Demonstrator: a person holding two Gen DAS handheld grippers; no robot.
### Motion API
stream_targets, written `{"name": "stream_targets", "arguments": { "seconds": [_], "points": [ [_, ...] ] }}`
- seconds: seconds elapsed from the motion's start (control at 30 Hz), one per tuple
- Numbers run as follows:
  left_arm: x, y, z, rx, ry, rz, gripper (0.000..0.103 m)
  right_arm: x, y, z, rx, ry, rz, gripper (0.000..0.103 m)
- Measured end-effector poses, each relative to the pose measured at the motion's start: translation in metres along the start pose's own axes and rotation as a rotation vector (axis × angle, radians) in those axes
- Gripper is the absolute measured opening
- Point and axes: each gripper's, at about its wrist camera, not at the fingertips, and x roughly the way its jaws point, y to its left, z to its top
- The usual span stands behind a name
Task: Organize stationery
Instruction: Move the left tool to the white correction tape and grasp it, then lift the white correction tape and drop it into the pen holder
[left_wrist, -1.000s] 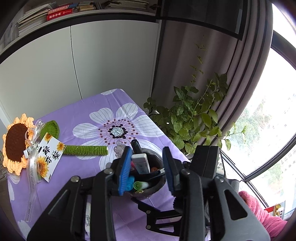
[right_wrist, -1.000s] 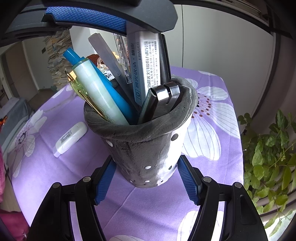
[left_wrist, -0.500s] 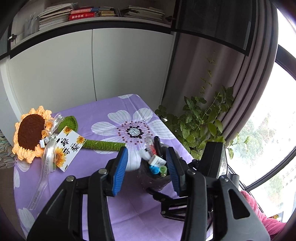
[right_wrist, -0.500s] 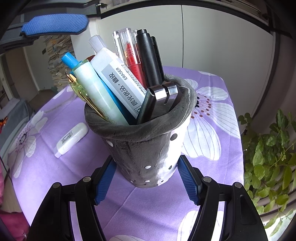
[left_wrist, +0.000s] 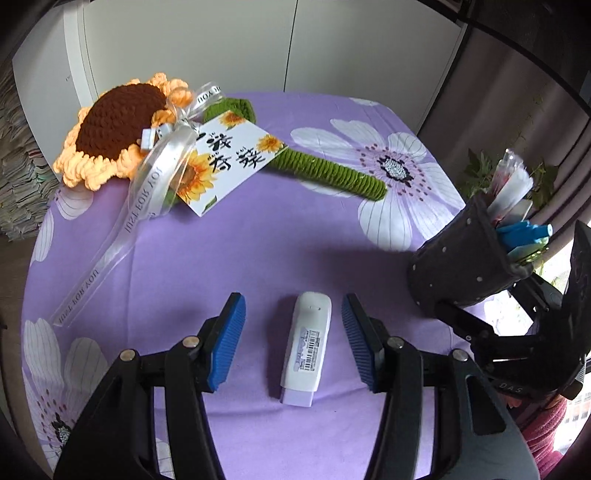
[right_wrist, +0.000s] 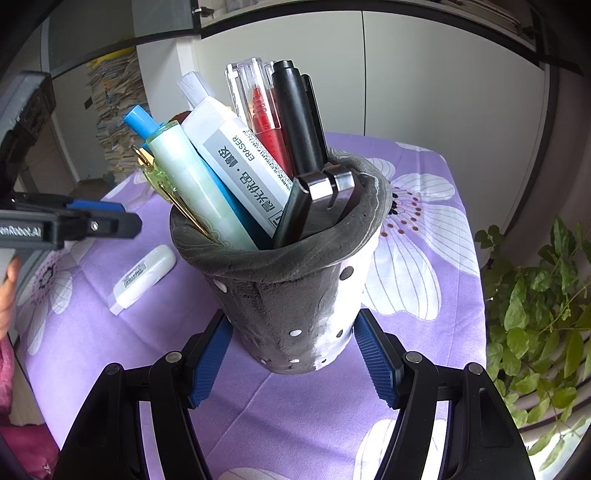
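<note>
— What are the left tongs (left_wrist: 293, 341) doing?
— Spread apart, hovering with a white correction-tape case (left_wrist: 306, 347) lying flat on the worktop (left_wrist: 221, 258) between the blue pads, touching neither.
— And the right tongs (right_wrist: 291, 354)?
— Their pads press both sides of the grey pen cup (right_wrist: 291, 295), near the base. It holds an eraser (right_wrist: 240, 162), a black pen (right_wrist: 295, 118), a red pen (right_wrist: 262, 110) and a blue one (right_wrist: 140, 120).
— Further out?
— A crocheted sunflower (left_wrist: 118, 125) with a card (left_wrist: 229, 162) at the far left; a plant (right_wrist: 535, 302) off the right edge.
</note>
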Motion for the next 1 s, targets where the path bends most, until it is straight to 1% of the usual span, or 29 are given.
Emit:
{"name": "stream_targets", "arguments": {
  "seconds": [0.1, 0.2, 0.23, 0.37, 0.4, 0.43, 0.5, 0.6, 0.83, 0.93, 1.0],
  "points": [
    [0.013, -0.005, -0.003, 0.022, 0.03, 0.004, 0.052, 0.0, 0.0, 0.0, 0.0, 0.0, 0.001, 0.07],
    [0.025, -0.01, -0.002, 0.047, 0.044, 0.039, 0.052, 0.0, 0.0, 0.0, 0.0, 0.0, 0.001, 0.07],
    [0.028, -0.01, -0.002, 0.051, 0.048, 0.044, 0.05, 0.0, 0.0, 0.0, 0.001, 0.0, 0.002, 0.07],
    [0.03, -0.013, -0.002, 0.073, 0.029, 0.061, 0.049, 0.0, -0.001, 0.0, 0.003, 0.0, 0.004, 0.07],
    [0.03, -0.013, -0.002, 0.077, 0.027, 0.065, 0.046, 0.0, -0.001, 0.0, 0.003, 0.0, 0.004, 0.07],
    [0.029, -0.014, -0.002, 0.083, 0.023, 0.071, 0.037, 0.0, -0.001, 0.0, 0.003, 0.0, 0.004, 0.07],
    [0.028, -0.015, -0.002, 0.086, 0.019, 0.066, 0.023, 0.0, -0.001, 0.0, 0.004, 0.0, 0.004, 0.07],
    [0.025, -0.015, -0.003, 0.078, 0.022, 0.04, 0.023, 0.0, -0.001, -0.001, 0.003, 0.0, 0.003, 0.07],
    [-0.002, -0.024, -0.007, 0.113, -0.048, 0.048, 0.023, 0.0, -0.001, -0.001, 0.003, 0.0, 0.004, 0.07],
    [-0.015, -0.028, -0.009, 0.119, -0.069, 0.03, 0.023, 0.0, -0.001, -0.001, 0.003, 0.0, 0.004, 0.07],
    [-0.025, -0.03, -0.008, 0.116, -0.082, 0.0, 0.023, 0.0, -0.001, -0.001, 0.003, 0.0, 0.004, 0.07]
  ]
}}
